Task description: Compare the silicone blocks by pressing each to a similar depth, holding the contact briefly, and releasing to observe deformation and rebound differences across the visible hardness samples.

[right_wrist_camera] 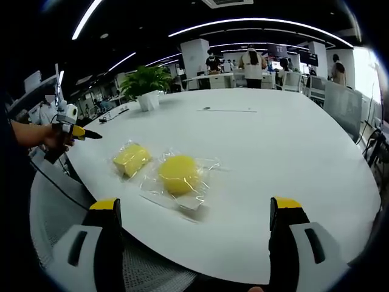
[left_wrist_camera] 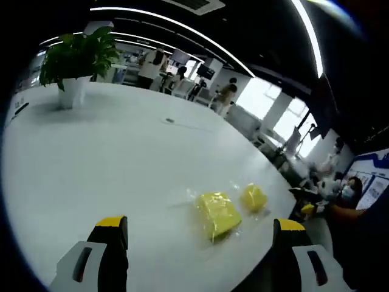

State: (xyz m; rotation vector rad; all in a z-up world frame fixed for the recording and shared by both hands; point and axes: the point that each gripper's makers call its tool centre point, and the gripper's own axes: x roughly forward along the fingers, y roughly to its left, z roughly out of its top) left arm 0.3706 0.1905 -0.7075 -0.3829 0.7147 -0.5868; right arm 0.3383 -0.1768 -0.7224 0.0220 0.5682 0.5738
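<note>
Both grippers, left gripper [left_wrist_camera: 197,243] and right gripper [right_wrist_camera: 191,228], gape wide, nothing held. Round yellow block [right_wrist_camera: 179,174] and square yellow block [right_wrist_camera: 131,159] sit near the table [right_wrist_camera: 292,140] edge, just apart. Likely soft, light; clear wrap looks slippery, so press top centre. Hardness labels unreadable.

A potted green plant [left_wrist_camera: 77,58] in a white pot stands at the far end of a large white bench [left_wrist_camera: 121,158], with a thin cable [right_wrist_camera: 228,110] lying further along the surface. Beyond the bench, several people [right_wrist_camera: 250,64] stand among office desks under long curved ceiling light strips [right_wrist_camera: 261,22], and bright windows [left_wrist_camera: 285,115] line one side.
</note>
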